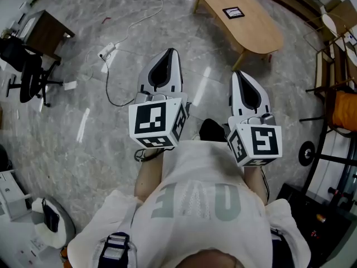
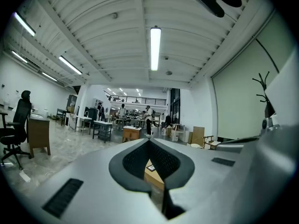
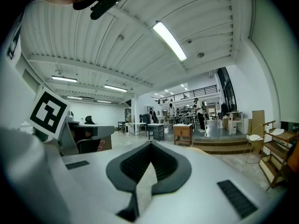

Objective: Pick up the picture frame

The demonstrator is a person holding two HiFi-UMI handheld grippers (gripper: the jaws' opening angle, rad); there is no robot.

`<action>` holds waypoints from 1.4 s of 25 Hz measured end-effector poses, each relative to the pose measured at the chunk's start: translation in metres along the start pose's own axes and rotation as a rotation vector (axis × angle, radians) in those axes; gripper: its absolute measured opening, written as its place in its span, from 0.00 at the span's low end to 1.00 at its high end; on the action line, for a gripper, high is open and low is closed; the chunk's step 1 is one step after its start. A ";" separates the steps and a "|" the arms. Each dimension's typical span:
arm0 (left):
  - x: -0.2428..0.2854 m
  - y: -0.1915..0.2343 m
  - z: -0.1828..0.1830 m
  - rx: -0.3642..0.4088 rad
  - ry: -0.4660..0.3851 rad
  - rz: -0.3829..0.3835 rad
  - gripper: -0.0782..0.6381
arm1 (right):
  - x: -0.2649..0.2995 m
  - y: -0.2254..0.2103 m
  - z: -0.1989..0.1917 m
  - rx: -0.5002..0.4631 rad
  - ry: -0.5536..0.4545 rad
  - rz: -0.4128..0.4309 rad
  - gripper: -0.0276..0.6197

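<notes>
Along the left floor: an office chair (image 1: 29, 74), then a power strip (image 1: 107, 50) with a loose cable (image 1: 124, 35) trailing across the marble. Likely snag for feet if the person drifts that way.

Left gripper (image 1: 172, 51): jaws pressed together, nothing between them, pointing level. Right gripper (image 1: 238, 73): likewise closed and empty, carried beside the left.

Picture frame (image 1: 233, 12): lying flat on the low wooden table (image 1: 254, 35), ahead and to the right, well apart from both grippers.

Risks, as judged:
- Neither gripper is spread; arriving closed would only nudge the frame along the tabletop.
- Frame lies flat, so the jaws have little edge to bite. A shallow pinch could slip, or push it toward the table rim.
- Dark metal rack (image 1: 326, 121) stands close on the right; a wide swing of the right gripper might clip it.
</notes>
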State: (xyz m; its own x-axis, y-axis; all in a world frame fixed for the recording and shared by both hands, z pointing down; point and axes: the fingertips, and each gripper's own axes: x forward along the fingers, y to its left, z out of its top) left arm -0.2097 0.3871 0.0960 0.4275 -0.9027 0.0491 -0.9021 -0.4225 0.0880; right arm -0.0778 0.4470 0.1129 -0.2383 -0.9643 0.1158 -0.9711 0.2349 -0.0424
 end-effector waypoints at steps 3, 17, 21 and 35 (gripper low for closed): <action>0.006 0.003 0.000 0.002 -0.004 -0.002 0.12 | 0.003 -0.004 0.005 -0.005 -0.021 -0.015 0.05; 0.063 -0.007 -0.008 0.081 -0.031 -0.042 0.12 | 0.064 -0.027 0.015 -0.049 -0.115 0.011 0.05; 0.093 -0.002 -0.006 0.096 -0.048 -0.046 0.12 | 0.101 -0.042 0.013 -0.044 -0.118 0.020 0.05; 0.333 0.046 0.005 0.081 -0.029 -0.035 0.12 | 0.318 -0.163 0.031 -0.057 -0.061 0.007 0.05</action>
State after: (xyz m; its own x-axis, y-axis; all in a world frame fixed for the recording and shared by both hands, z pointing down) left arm -0.1095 0.0670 0.1119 0.4582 -0.8887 0.0189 -0.8889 -0.4581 0.0083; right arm 0.0049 0.0988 0.1260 -0.2453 -0.9679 0.0554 -0.9691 0.2464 0.0139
